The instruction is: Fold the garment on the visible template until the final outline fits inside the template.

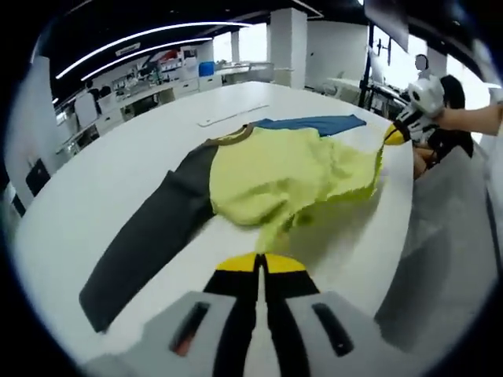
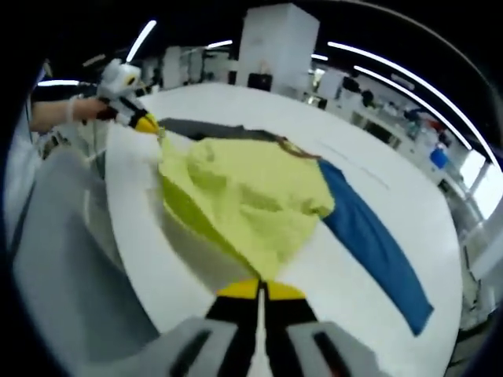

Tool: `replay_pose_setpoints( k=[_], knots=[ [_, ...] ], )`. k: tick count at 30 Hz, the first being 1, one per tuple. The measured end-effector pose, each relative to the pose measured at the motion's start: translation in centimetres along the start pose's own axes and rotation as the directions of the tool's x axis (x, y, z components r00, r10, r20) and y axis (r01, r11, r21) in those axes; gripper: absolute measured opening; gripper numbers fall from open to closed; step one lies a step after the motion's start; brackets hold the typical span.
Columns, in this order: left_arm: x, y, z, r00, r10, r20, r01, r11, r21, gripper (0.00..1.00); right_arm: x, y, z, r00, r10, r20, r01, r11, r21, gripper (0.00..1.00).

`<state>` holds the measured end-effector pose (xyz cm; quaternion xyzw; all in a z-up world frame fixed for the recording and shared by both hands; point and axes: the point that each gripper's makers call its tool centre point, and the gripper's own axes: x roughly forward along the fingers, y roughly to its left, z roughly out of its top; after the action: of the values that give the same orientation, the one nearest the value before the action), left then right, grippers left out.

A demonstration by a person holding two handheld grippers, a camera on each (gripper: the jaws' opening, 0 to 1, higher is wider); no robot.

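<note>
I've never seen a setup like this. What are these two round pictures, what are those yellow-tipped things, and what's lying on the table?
No robot here: a person holds a hand tool with a claw in each hand, and each claw carries a fisheye camera looking along its jaws. One picture is the left gripper view, the other the right gripper view. On the white table lies a shirt with a yellow-green body, one dark grey sleeve and one blue sleeve. The left claw and the right claw are each closed on the shirt's hem, lifting it off the table. Each claw also appears in the other's picture.
</note>
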<state>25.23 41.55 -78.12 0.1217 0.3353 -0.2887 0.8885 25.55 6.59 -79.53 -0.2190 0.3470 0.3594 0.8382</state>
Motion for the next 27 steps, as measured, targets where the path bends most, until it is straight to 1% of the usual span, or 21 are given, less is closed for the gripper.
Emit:
replay_pose_setpoints(
  k=[6,7,11,14,16,18,20,24,27],
  knots=[
    [-0.8,-1.1,-2.1,0.998,-0.010,-0.067,0.017,0.995,0.099,0.00,-1.1,1.5,-1.9,1.000,0.019,-0.024,-0.018,0.999,0.037,0.00],
    [-1.0,-1.5,-2.6,0.996,-0.015,-0.091,0.028,0.989,0.143,0.00,-1.1,1.7,-2.2,0.999,0.022,-0.029,-0.021,0.999,0.042,0.00],
    [-1.3,-3.0,-3.6,0.992,-0.039,-0.123,0.060,0.983,0.173,0.00,-1.7,2.4,-3.2,0.998,0.027,-0.053,-0.025,0.999,0.037,0.00],
    [-1.6,-3.8,-4.6,0.988,-0.045,-0.150,0.075,0.976,0.205,0.00,-1.9,2.8,-3.8,0.997,0.038,-0.063,-0.035,0.998,0.045,0.00],
    [-1.8,-4.5,-5.2,0.983,-0.055,-0.175,0.091,0.974,0.209,0.00,-1.9,3.1,-4.4,0.996,0.044,-0.076,-0.040,0.998,0.047,0.00],
    [-1.8,-5.2,-5.7,0.981,-0.067,-0.184,0.105,0.973,0.204,0.00,-1.9,3.2,-5.0,0.995,0.046,-0.086,-0.041,0.998,0.052,0.00],
    [-1.9,-6.3,-5.6,0.978,-0.074,-0.193,0.115,0.971,0.211,0.00,-1.9,3.0,-5.6,0.995,0.042,-0.091,-0.037,0.998,0.053,0.00],
    [-1.9,-7.7,-6.6,0.964,-0.090,-0.251,0.159,0.950,0.269,0.00,-2.0,3.0,-6.1,0.993,0.042,-0.109,-0.035,0.998,0.058,0.00],
    [-2.0,-8.3,-7.1,0.955,-0.084,-0.284,0.178,0.929,0.323,0.00,-1.9,3.0,-6.5,0.992,0.042,-0.118,-0.036,0.998,0.054,0.00]
  ],
)
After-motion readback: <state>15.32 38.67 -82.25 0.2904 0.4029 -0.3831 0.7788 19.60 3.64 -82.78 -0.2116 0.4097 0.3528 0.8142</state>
